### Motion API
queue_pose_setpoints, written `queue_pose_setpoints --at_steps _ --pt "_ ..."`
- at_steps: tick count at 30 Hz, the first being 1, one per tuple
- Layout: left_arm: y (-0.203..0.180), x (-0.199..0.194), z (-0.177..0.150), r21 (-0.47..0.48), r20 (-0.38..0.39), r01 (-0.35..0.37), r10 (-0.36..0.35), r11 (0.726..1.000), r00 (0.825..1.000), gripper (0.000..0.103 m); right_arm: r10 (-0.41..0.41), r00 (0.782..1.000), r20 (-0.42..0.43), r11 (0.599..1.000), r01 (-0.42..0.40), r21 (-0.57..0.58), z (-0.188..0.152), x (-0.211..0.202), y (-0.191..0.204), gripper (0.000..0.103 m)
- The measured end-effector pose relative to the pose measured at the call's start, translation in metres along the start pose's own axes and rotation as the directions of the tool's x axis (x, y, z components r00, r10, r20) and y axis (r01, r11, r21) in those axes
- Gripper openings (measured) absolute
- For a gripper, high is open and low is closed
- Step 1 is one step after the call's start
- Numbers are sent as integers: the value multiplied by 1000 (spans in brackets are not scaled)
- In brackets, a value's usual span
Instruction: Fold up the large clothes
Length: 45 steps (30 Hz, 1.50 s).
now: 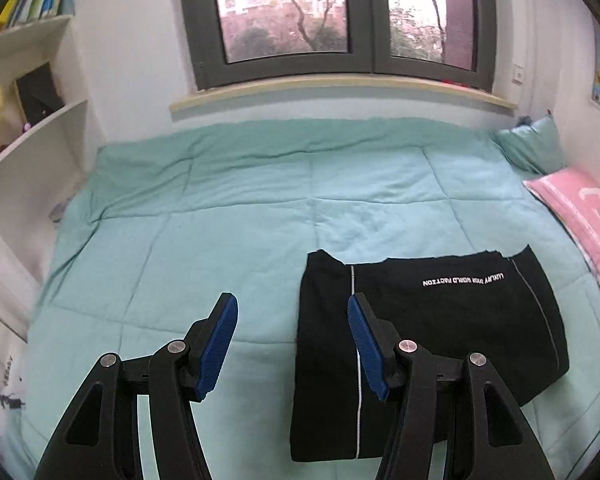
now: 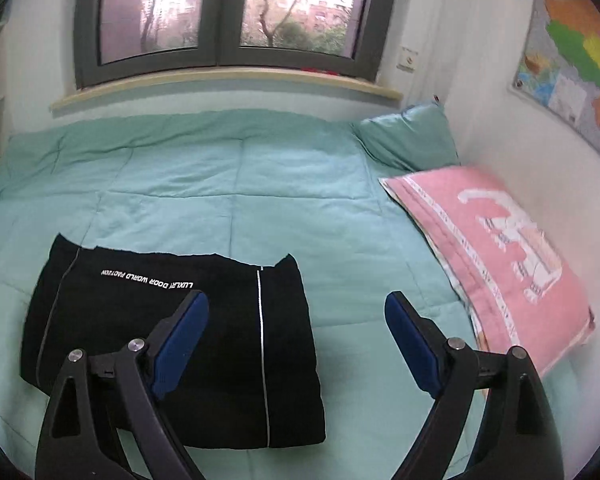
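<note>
A black garment (image 1: 452,320) with thin white stripes and white lettering lies folded into a rectangle on the teal quilt (image 1: 240,208). It also shows in the right wrist view (image 2: 220,340). My left gripper (image 1: 293,304) is open and empty, held above the garment's left edge, its right finger over the cloth. My right gripper (image 2: 297,302) is open and empty, held above the garment's right edge, its left finger over the cloth.
A pink pillow (image 2: 500,256) and a teal pillow (image 2: 412,140) lie at the bed's right side by the wall. White shelves (image 1: 32,152) stand to the left. A window with a sill (image 1: 340,92) is behind the bed.
</note>
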<state>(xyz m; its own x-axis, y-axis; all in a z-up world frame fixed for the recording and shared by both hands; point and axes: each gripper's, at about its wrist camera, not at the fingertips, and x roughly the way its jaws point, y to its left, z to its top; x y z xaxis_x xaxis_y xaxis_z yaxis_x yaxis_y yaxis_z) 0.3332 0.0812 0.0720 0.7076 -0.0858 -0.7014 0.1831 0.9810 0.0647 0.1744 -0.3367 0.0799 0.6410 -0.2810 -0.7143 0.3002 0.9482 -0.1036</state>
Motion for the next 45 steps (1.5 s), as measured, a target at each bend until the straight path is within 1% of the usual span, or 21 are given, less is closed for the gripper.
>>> queue_pose_setpoints --at_steps 3,7,10,12,15,17,20,22,24,25,27,28,29,32,33,34,35,37,40,41,45 --pt "12 0 2 -19 14 -19 20 1000 1000 59 0 1000 5 999 -1 32 3 -3 -17 91" --pt "21 8 -2 -38 10 -36 36 999 999 59 -59 998 1 998 58 38 1 2 -32 92" --pt "27 22 -9 -73 -35 25 -28 997 999 59 -78 995 -62 997 78 5 -4 26 -35 93" --pt "33 46 -15 -123 -97 107 -120 987 988 59 -46 991 -128 999 46 -5 -13 52 -36 93" --pt "38 93 -31 -217 -195 252 -295 943 935 59 38 966 -256 999 -38 5 -32 104 -36 93" --pt "41 127 -40 -291 -247 325 -399 900 883 59 110 930 -350 994 -106 31 -47 143 -34 93" --pt "49 178 -55 -421 -294 371 -512 827 807 59 203 878 -433 979 -176 100 -68 191 -33 93" --pt "57 210 -67 -518 -295 390 -586 762 755 59 272 845 -461 961 -220 165 -79 216 -35 93" --pt "61 232 -77 -572 -297 387 -623 723 724 59 328 816 -475 943 -259 207 -87 234 -36 93" --pt "61 241 -81 -581 -307 382 -628 719 715 59 336 809 -482 941 -265 210 -89 239 -35 93" --pt "56 256 -90 -566 -349 356 -608 743 713 59 349 794 -497 937 -283 207 -94 250 -34 93" --pt "51 262 -95 -559 -371 360 -613 747 698 59 347 787 -510 938 -287 195 -97 255 -32 93" --pt "46 267 -99 -563 -383 368 -628 740 677 59 342 782 -521 940 -287 185 -99 259 -31 93" --pt "31 282 -114 -595 -404 400 -690 697 601 59 365 762 -534 931 -317 183 -105 267 -29 93" --pt "25 286 -119 -608 -402 421 -718 673 568 59 374 758 -535 927 -324 188 -106 270 -30 93" --pt "20 288 -122 -613 -399 431 -731 662 554 63 381 753 -536 924 -330 194 -107 273 -31 93" --pt "18 290 -124 -614 -398 435 -734 659 550 65 400 743 -537 916 -342 210 -110 277 -33 93" --pt "13 297 -130 -638 -388 440 -758 632 525 68 430 722 -542 902 -357 241 -114 286 -37 93" --pt "11 309 -140 -700 -348 439 -806 564 479 71 531 657 -536 847 -394 357 -125 302 -45 94" --pt "9 310 -142 -707 -341 440 -812 554 474 71 568 630 -530 822 -404 401 -129 308 -48 95" --pt "-5 309 -141 -683 -345 466 -812 562 471 72 638 581 -505 768 -436 469 -138 317 -47 97"
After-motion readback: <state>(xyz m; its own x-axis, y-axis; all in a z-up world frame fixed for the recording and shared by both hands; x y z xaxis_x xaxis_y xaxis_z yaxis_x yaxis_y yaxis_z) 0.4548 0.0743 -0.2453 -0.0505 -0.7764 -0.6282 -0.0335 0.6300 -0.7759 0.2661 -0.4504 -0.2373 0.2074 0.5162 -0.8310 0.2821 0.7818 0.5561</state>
